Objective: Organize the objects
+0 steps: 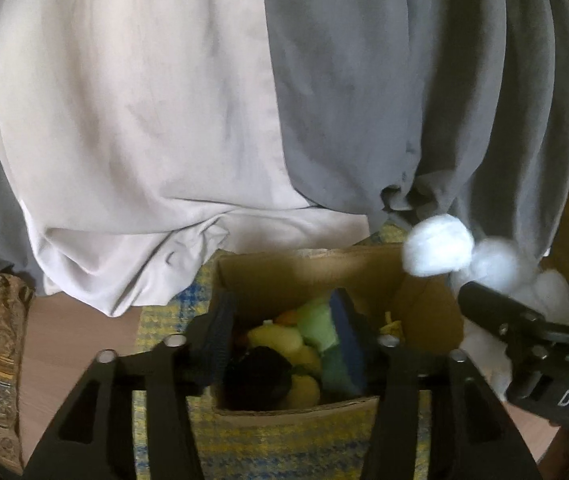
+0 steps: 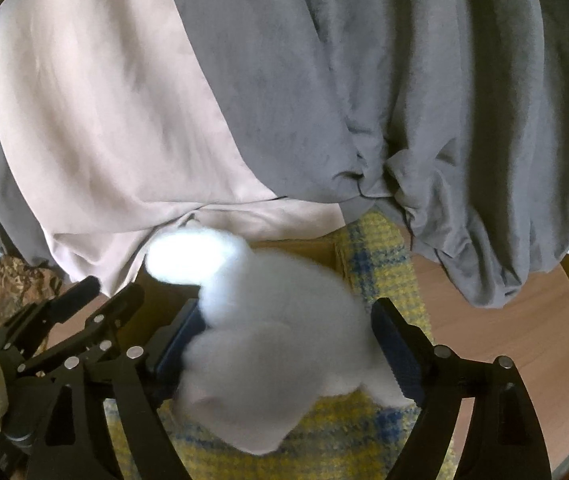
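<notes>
A cardboard box (image 1: 284, 272) is set on a woven mat (image 1: 284, 448) laid on the floor (image 1: 80, 344). Soft toys (image 1: 284, 344) are piled inside it. Curtains (image 1: 324, 100) are hung behind. A plush toy (image 2: 276, 344) is positioned at the box's right.

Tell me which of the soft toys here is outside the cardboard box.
The white plush toy, between the right gripper fingers above the yellow checked cloth. The yellow, green and dark toys lie piled inside the cardboard box.

box (image 1: 284, 276): 1 | white plush toy (image 2: 276, 344): 1 | curtains (image 1: 364, 100): 2 | grippers (image 1: 284, 344): 2
</notes>
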{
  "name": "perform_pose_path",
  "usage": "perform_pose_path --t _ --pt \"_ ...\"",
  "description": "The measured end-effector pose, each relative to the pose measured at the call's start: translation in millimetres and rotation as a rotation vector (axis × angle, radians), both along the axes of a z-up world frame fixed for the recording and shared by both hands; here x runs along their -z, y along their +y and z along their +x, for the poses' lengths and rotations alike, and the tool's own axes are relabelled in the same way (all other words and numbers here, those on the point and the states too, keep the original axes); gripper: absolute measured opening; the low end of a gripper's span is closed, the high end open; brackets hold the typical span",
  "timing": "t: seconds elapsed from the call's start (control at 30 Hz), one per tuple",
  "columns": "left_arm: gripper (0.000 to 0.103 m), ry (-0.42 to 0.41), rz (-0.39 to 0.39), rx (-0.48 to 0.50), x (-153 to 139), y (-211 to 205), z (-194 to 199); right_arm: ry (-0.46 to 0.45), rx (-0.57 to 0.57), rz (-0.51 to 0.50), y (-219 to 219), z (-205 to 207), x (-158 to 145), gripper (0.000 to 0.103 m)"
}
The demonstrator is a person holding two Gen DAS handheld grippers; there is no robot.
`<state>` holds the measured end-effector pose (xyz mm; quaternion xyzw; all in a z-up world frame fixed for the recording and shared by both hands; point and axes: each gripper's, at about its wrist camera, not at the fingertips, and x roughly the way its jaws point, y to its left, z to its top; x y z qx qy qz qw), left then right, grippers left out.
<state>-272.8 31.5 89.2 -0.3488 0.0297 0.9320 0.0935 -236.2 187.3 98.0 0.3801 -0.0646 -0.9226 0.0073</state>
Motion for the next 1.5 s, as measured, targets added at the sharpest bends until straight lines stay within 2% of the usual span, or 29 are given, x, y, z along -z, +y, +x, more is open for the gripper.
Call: perform_pose_path --t 0.07,0.17,0.27,0.53,0.73,0.87,1.5 --pt "0.066 0.011 -0.016 -0.014 0.7 -0.4 1.5 0.002 0.006 0.000 1.1 1.1 0.5 0.085" --pt "0.072 0.022 -0.029 -0.033 1.0 -2.1 4.5 0.001 0.008 -0.003 2.0 2.5 0.6 0.086" --pt "0.091 0.028 -0.028 -0.049 0.3 -5.0 8.2 0.000 0.014 -0.001 2.4 5.0 0.0 0.091" --pt "0.091 0.046 -0.047 -0.061 -5.2 -4.2 20.5 0.031 0.026 0.006 4.8 22.9 -7.6 0.093" --pt "0.094 0.051 -0.050 -0.066 -6.3 -2.4 35.8 0.018 0.030 0.012 6.4 36.3 -5.2 0.095" --pt "0.101 0.064 -0.063 -0.092 -5.2 -3.4 49.7 0.012 0.040 0.022 7.5 47.4 -2.2 0.096" --pt "0.102 0.054 -0.072 -0.147 9.3 -12.7 110.8 0.008 0.099 0.009 17.8 110.6 15.7 0.100"
